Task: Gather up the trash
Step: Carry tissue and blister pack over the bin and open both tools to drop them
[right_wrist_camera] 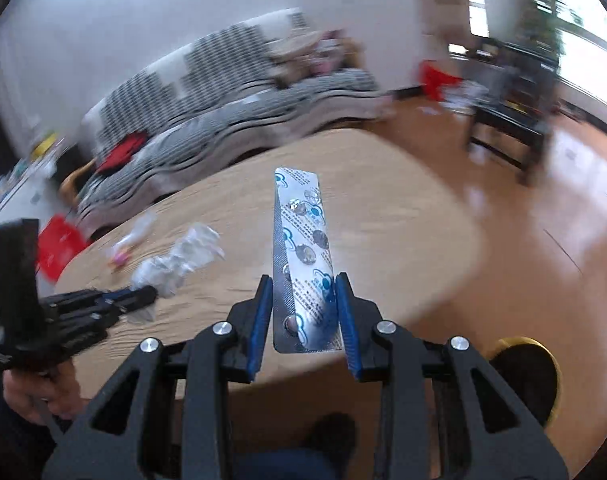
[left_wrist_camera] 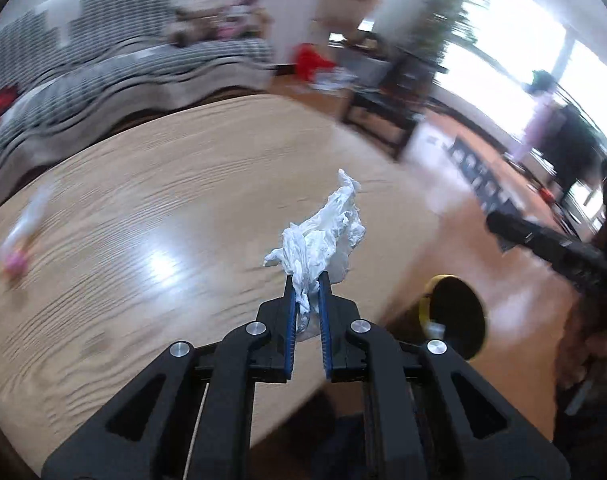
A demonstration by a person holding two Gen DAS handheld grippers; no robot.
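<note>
My left gripper (left_wrist_camera: 306, 280) is shut on a crumpled white tissue (left_wrist_camera: 323, 236), held above the right part of the round wooden table (left_wrist_camera: 143, 200). A silver blister pack (right_wrist_camera: 303, 256) with used pockets stands on end in my right gripper (right_wrist_camera: 304, 284), which is shut on it near the table's edge. A yellow-rimmed bin (left_wrist_camera: 457, 316) with a dark inside stands on the floor right of the table, and shows low right in the right wrist view as the bin (right_wrist_camera: 531, 376). The left gripper with its tissue (right_wrist_camera: 183, 256) appears at the left of the right wrist view.
A small clear bottle with a pink end (left_wrist_camera: 21, 240) lies on the table's left, blurred; it also shows as a bottle (right_wrist_camera: 131, 240). A striped sofa (left_wrist_camera: 103, 76) lies behind the table. Dark shelving (left_wrist_camera: 387, 92) and a red bag (right_wrist_camera: 59, 250) stand on the wooden floor.
</note>
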